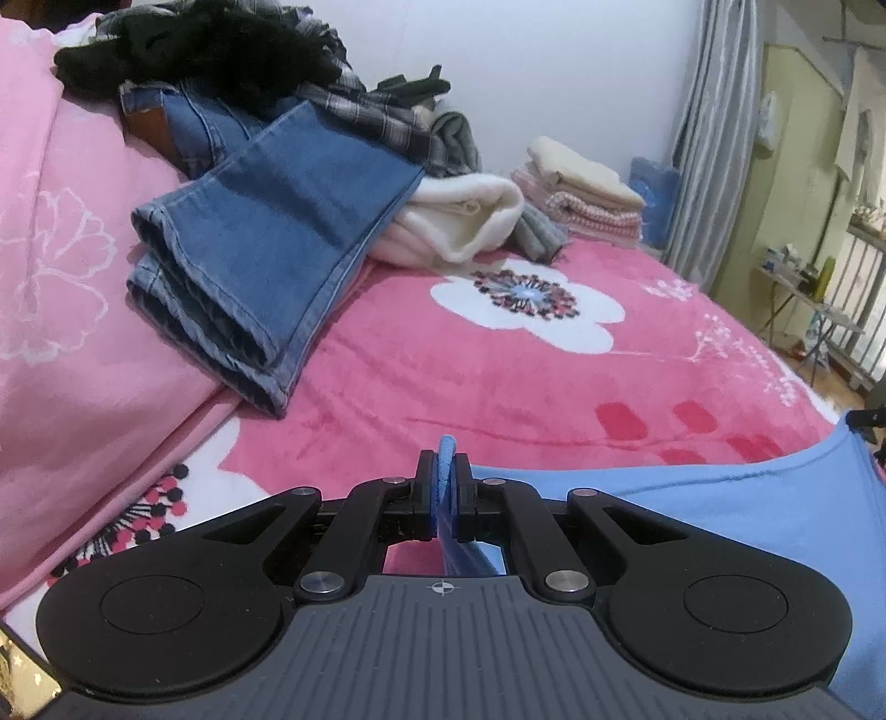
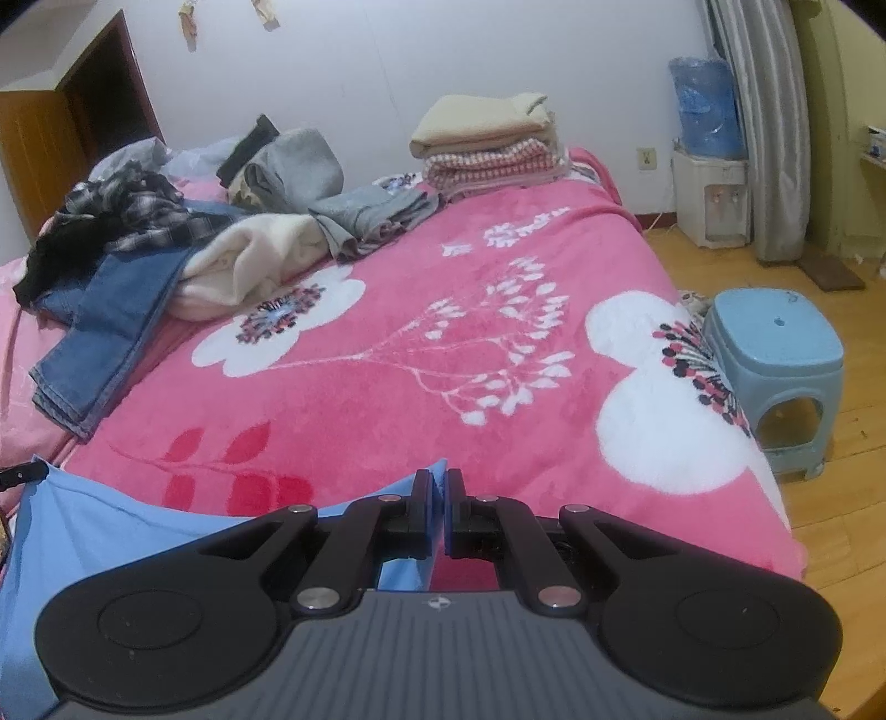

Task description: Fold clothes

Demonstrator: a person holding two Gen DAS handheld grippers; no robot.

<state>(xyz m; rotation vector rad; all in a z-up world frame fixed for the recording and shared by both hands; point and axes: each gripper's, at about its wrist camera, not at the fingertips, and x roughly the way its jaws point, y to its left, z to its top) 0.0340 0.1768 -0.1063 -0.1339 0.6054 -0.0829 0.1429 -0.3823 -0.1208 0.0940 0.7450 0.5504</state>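
Observation:
A light blue garment [image 1: 747, 515] hangs stretched between my two grippers above the near edge of the bed. My left gripper [image 1: 444, 471] is shut on one corner of it, and a tuft of blue cloth sticks up between the pads. My right gripper [image 2: 441, 487] is shut on the other corner, with the blue garment [image 2: 111, 531] spreading away to its left. A heap of unfolded clothes lies at the far left of the bed: blue jeans [image 1: 266, 238], a cream fleece [image 1: 459, 221], plaid and dark pieces [image 1: 221, 50].
A pink flowered blanket [image 2: 443, 360] covers the bed. Folded cream and pink-striped clothes [image 2: 487, 149] are stacked at its far end. A pink pillow [image 1: 72, 277] lies left. A blue plastic stool [image 2: 781, 360] stands on the wooden floor right of the bed, a water dispenser [image 2: 709, 166] beyond it.

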